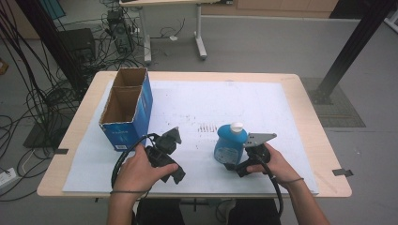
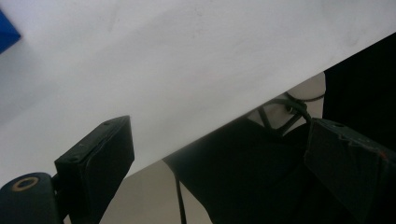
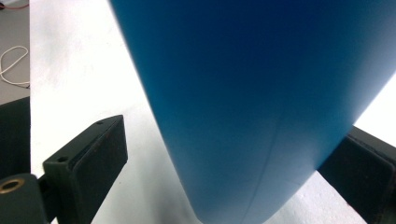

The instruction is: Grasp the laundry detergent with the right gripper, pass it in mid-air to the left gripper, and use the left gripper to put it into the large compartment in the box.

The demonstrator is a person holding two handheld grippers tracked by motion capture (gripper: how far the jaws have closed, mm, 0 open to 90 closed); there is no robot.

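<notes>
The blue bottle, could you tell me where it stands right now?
In the high view, the blue bottle stands right of centre near the table's front edge, between the right gripper jaws.

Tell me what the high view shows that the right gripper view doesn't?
The high view alone shows the cardboard box, the bottle's white cap, both hands and the left gripper. The right gripper view alone shows, up close, a gap between the left-hand jaw and the bottle, so the jaws are open around it. Both share the blue bottle and the white mat.
</notes>
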